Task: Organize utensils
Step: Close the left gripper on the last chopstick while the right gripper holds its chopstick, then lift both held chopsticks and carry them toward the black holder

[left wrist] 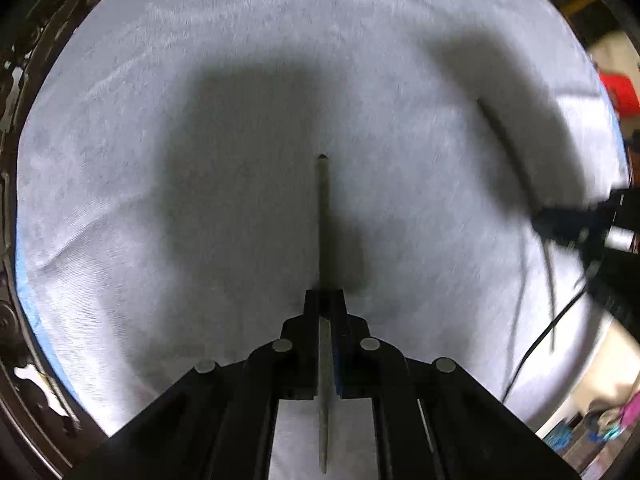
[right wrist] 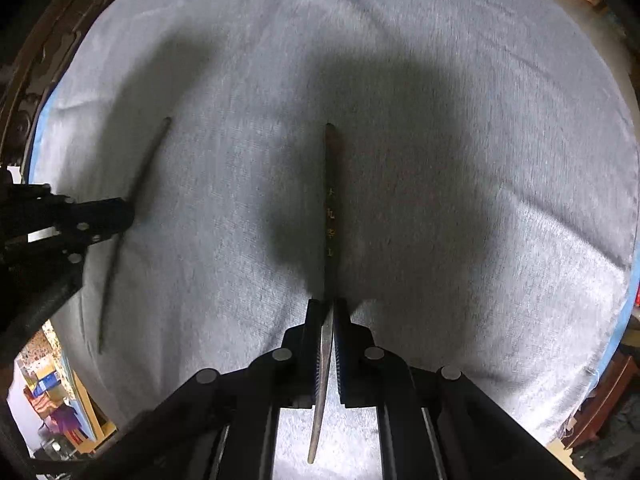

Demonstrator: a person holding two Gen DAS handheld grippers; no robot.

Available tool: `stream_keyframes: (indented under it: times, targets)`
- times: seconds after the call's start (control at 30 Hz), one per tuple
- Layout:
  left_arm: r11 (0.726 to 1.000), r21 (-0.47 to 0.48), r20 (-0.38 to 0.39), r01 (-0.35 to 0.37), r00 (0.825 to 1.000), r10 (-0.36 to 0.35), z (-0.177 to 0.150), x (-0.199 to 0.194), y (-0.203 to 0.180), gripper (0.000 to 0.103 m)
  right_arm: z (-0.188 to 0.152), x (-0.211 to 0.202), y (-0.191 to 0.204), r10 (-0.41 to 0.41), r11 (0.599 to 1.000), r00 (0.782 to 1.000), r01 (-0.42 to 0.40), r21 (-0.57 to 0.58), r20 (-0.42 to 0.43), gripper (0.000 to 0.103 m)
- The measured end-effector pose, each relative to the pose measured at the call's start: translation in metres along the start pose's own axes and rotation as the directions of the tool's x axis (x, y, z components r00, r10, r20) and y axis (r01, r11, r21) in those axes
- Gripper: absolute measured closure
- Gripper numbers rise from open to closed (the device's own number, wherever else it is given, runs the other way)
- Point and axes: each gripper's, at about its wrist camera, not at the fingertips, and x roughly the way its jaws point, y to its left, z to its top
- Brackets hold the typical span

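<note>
My left gripper (left wrist: 325,294) is shut on a thin grey chopstick (left wrist: 322,216) that points straight ahead above the pale cloth (left wrist: 200,80). My right gripper (right wrist: 327,302) is shut on a dark chopstick (right wrist: 331,200) with gold characters along it, also pointing ahead above the cloth (right wrist: 480,120). In the right wrist view the left gripper (right wrist: 120,216) shows at the left edge with its chopstick (right wrist: 150,152). In the left wrist view the right gripper (left wrist: 548,220) shows blurred at the right with its chopstick (left wrist: 500,128).
The cloth covers a round table with a dark carved rim (left wrist: 16,340). A black cable (left wrist: 536,344) hangs at the right. Cluttered room items (right wrist: 52,392) show beyond the table edge at lower left in the right wrist view.
</note>
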Motion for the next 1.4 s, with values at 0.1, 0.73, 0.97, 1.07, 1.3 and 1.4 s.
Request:
stream_keyframes:
  times: [0.1, 0.73, 0.97, 1.07, 1.3, 1.4]
  targets:
    - [1.000, -0.004, 0.001, -0.016, 1.000, 0.016, -0.001, -0.001, 0.002, 0.097, 0.007, 0.001, 0.001, -0.015, 1.000, 1.000, 0.015, 0.007, -0.019, 0.095]
    - [0.941, -0.288, 0.329, 0.180, 0.941, -0.079, -0.135, -0.040, 0.089, 0.098, -0.114, -0.051, -0.046, 0.096, 0.959, 0.948, -0.170, 0.229, 0.303, 0.096]
    - [0.897, -0.370, 0.500, 0.241, 0.866, -0.027, -0.204, -0.062, 0.088, 0.098, -0.199, -0.082, -0.077, 0.076, 0.916, 0.855, -0.263, 0.302, 0.514, 0.096]
    - [0.890, -0.385, 0.543, 0.247, 0.840, 0.002, -0.219, -0.060, 0.077, 0.098, -0.235, -0.093, -0.080, 0.062, 0.894, 0.793, -0.314, 0.320, 0.606, 0.096]
    - [0.838, -0.516, 0.473, 0.177, 0.874, 0.107, -0.213, -0.035, 0.111, 0.098, -0.306, -0.121, -0.076, 0.072, 0.860, 0.652, -0.424, 0.285, 0.755, 0.096]
    - [0.813, -0.568, 0.402, 0.130, 0.905, 0.136, -0.200, -0.022, 0.136, 0.098, -0.316, -0.135, -0.057, 0.079, 0.875, 0.622, -0.418, 0.244, 0.779, 0.096]
